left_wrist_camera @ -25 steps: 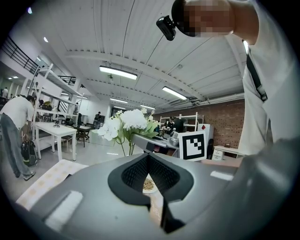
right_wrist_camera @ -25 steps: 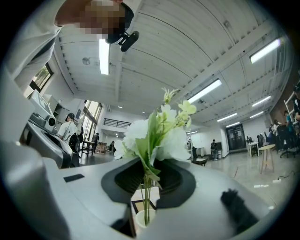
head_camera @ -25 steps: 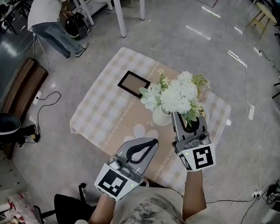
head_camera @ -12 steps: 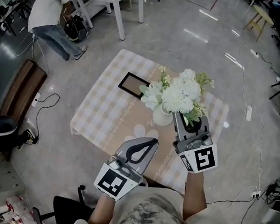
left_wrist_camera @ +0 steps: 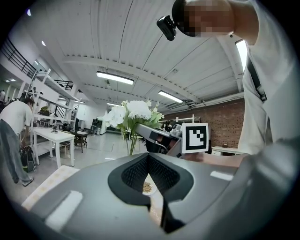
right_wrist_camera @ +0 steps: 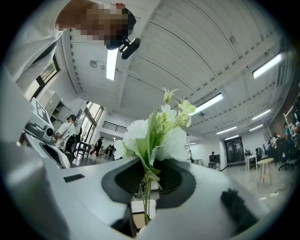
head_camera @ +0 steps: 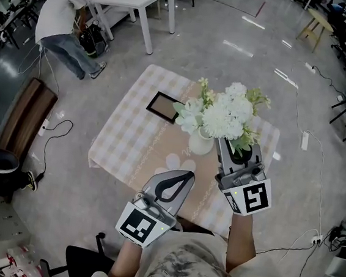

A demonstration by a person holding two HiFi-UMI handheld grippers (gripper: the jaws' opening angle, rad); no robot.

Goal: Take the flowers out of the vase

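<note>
- Right gripper: jaws clenched on the green stems of the flowers, just under the white blooms; it points slightly upward.
- Flowers: one bunch, white heads with green leaves, directly over the mouth of the vase. Can't tell if the stem ends are clear of it.
- Vase: small, white, upright on the checked-cloth table.
- Left gripper: jaws together, nothing in them, near the table's front edge, apart from the vase.
- Black tray: flat on the cloth beyond the vase.
</note>
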